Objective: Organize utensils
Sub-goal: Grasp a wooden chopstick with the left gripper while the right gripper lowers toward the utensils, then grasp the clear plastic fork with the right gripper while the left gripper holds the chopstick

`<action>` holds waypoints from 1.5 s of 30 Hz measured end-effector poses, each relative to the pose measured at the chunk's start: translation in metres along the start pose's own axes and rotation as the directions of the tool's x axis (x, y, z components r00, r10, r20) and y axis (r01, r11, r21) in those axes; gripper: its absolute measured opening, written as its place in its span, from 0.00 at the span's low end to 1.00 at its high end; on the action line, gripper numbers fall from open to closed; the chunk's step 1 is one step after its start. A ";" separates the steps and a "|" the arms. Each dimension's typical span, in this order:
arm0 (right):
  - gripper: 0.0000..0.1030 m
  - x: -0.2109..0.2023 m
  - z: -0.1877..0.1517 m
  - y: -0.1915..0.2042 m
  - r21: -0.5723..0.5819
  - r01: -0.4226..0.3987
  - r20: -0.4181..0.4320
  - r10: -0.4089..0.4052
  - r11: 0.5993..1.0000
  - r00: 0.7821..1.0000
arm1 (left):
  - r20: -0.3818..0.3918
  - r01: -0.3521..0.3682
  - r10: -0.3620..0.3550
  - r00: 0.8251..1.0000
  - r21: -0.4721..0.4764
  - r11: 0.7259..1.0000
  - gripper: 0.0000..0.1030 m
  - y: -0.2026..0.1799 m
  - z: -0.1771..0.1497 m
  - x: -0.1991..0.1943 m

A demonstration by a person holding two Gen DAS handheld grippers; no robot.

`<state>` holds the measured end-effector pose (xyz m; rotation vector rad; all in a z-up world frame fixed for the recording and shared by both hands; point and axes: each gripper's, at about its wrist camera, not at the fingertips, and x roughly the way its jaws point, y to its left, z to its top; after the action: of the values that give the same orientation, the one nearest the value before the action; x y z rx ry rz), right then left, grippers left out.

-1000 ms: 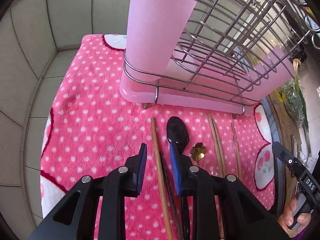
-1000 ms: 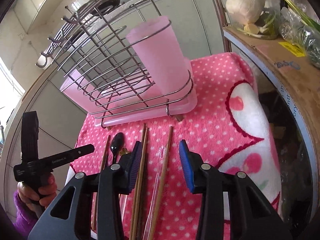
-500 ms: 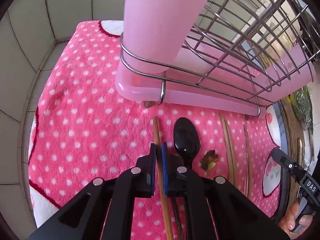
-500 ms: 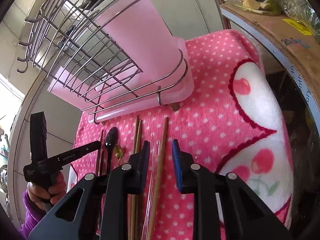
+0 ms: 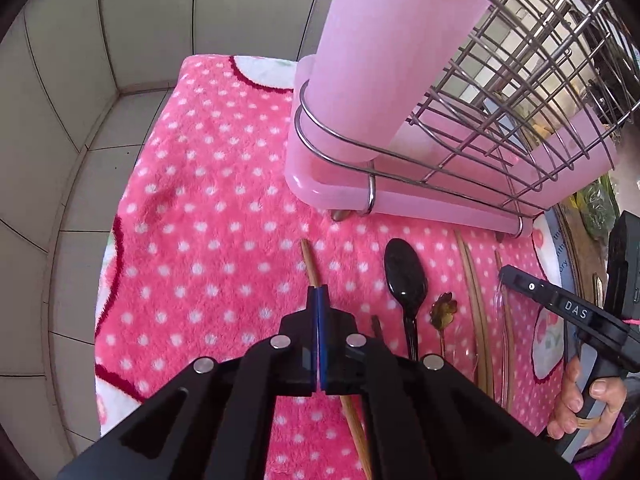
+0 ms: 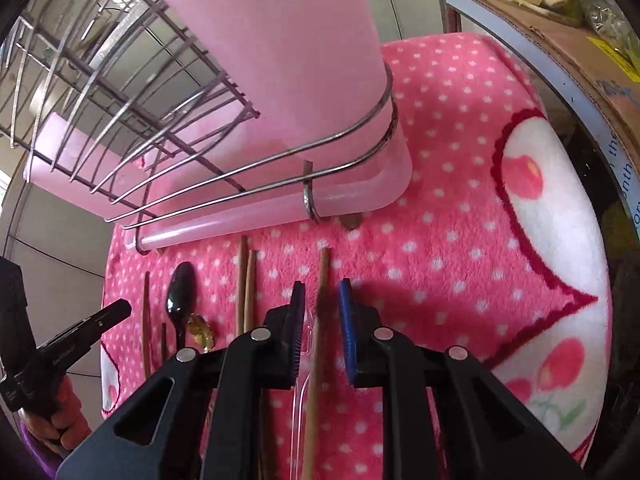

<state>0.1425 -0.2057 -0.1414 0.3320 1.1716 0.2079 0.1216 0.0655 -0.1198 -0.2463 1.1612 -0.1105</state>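
Note:
Several utensils lie in a row on a pink dotted towel (image 5: 220, 220) in front of a wire dish rack (image 5: 500, 100) that holds a tall pink cup (image 5: 384, 60). My left gripper (image 5: 318, 300) is shut on the leftmost wooden chopstick (image 5: 310, 260), low over the towel. My right gripper (image 6: 322, 292) straddles the rightmost chopstick (image 6: 323, 268). Its jaws are closing and the pads stand clear of the stick. A clear plastic utensil (image 6: 300, 392) lies beside that stick. Between the grippers lie a black spoon (image 5: 404, 280), a small gold spoon (image 5: 442, 312) and a pair of chopsticks (image 5: 474, 300).
The rack's pink drip tray (image 5: 400, 200) sits just beyond the utensil tips. Tiled wall (image 5: 80, 120) borders the towel on the left. A cardboard box with vegetables (image 6: 560, 40) stands at the right. A hand (image 5: 576, 400) holds the right gripper's handle.
The left jaws have shut on the leftmost chopstick and the gripper moved nearer the rack. The right gripper came down and forward over the rightmost chopstick, its jaws narrowing.

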 end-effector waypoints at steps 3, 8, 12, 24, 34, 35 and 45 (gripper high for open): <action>0.17 0.004 0.003 0.004 -0.013 0.018 0.008 -0.018 1.000 1.000 | -0.034 0.002 -0.002 0.999 -0.007 1.000 0.00 -0.002 0.001 0.011; 0.06 -0.002 0.000 -0.001 0.014 -0.003 0.031 0.003 1.000 1.000 | -0.061 -0.002 0.000 0.998 -0.037 0.999 0.03 0.001 0.008 0.016; 0.05 -0.021 -0.002 -0.016 0.055 -0.055 0.067 0.052 0.997 0.996 | -0.103 -0.021 0.014 0.995 -0.061 0.998 0.08 0.002 0.015 0.026; 0.05 -0.054 0.000 -0.031 0.053 -0.107 0.137 0.099 0.993 0.986 | -0.089 -0.054 0.050 0.995 -0.043 0.998 0.06 -0.026 0.020 0.035; 0.06 -0.037 0.000 -0.067 0.182 -0.099 0.082 0.085 0.978 0.993 | -0.055 -0.004 0.000 0.998 -0.072 0.997 0.06 -0.014 0.008 0.015; 0.08 -0.041 0.000 -0.068 0.181 -0.103 0.090 0.088 0.978 0.992 | -0.062 0.000 -0.005 0.998 -0.074 0.997 0.06 -0.011 0.009 0.016; 0.12 -0.047 -0.010 -0.042 0.081 -0.127 -0.013 0.128 0.989 0.992 | -0.080 0.000 -0.003 0.997 -0.038 0.999 0.07 -0.006 0.010 0.029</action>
<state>0.1148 -0.2591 -0.1195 0.4774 1.1800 0.2765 0.1425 0.0551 -0.1402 -0.2780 1.2438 -0.1002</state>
